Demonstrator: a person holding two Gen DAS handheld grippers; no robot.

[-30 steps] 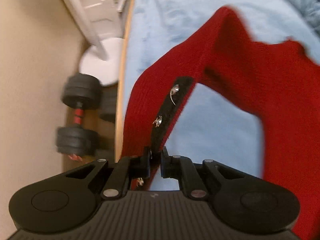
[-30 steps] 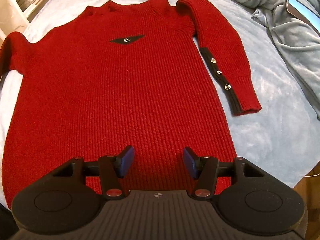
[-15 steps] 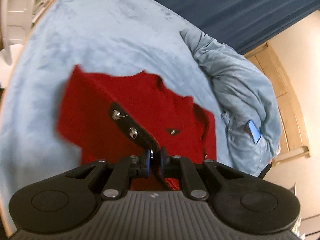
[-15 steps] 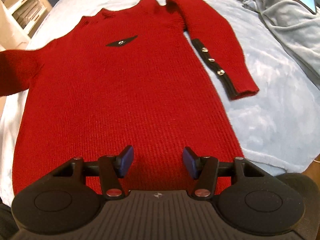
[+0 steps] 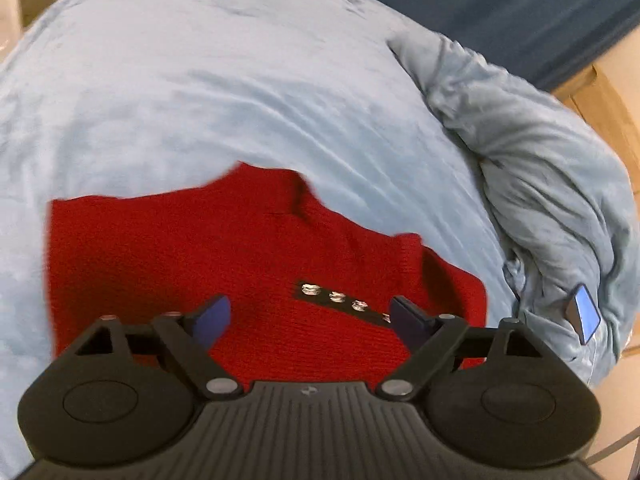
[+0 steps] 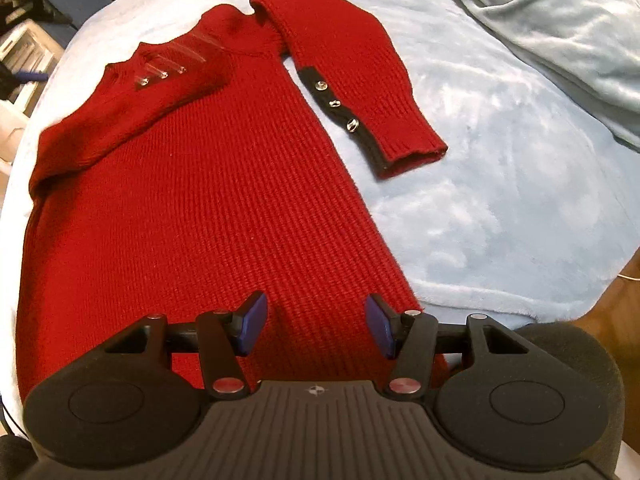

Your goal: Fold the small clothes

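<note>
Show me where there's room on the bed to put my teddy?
Bare blue blanket lies between the red sweater sleeve and the rumpled duvet, and beyond the sweater's collar. The duvet side, where a phone lies, is crowded.

Sweater (image 6: pixel 192 200) on bed sheet (image 6: pixel 500 200); blanket (image 6: pixel 560 20) behind right.

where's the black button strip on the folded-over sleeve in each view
Left wrist: the black button strip sits low centre, between the open left gripper fingers, on the red sweater.
Right wrist: the strip shows upper left, motion-blurred, across the sweater's chest.
Shared landmark: the sweater's collar.
</note>
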